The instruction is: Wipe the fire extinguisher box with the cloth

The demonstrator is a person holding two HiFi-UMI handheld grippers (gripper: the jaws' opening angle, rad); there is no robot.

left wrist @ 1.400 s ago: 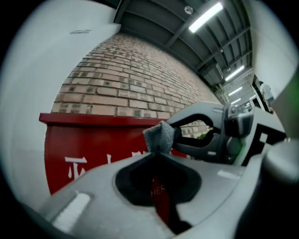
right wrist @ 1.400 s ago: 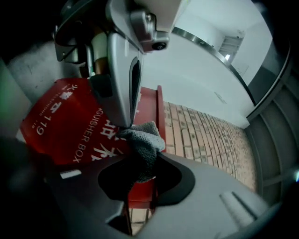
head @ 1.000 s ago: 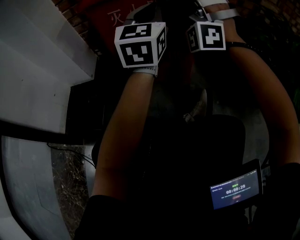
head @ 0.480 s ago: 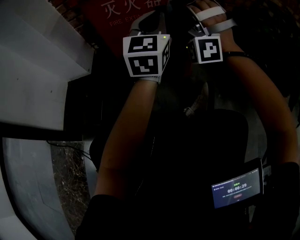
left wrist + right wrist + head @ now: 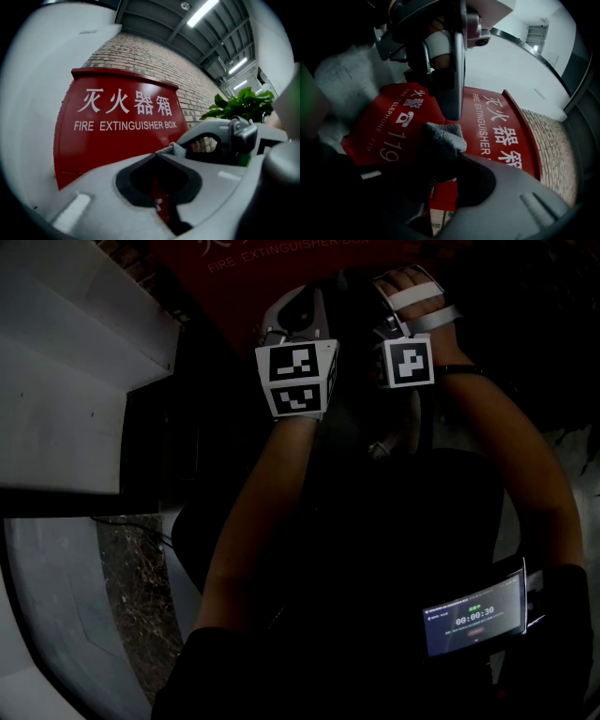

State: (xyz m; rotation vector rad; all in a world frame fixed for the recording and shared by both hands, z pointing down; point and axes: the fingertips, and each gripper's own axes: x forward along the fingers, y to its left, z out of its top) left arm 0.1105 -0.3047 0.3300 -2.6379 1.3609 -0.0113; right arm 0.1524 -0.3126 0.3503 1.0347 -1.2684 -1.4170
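Clamping the cloth [image 5: 445,136], right tool [image 5: 440,161] faces the red box [image 5: 501,124].

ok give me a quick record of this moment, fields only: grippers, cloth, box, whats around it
left gripper: jaws together, nothing between them
right gripper: shut on the cloth
cloth: grey, knit texture, sticks out past the jaw tips
fire extinguisher box: red, white lettering, ahead of both grippers
cloth touching box: cannot tell
behind box: brick wall
also seen: green plant, at right in the left gripper view
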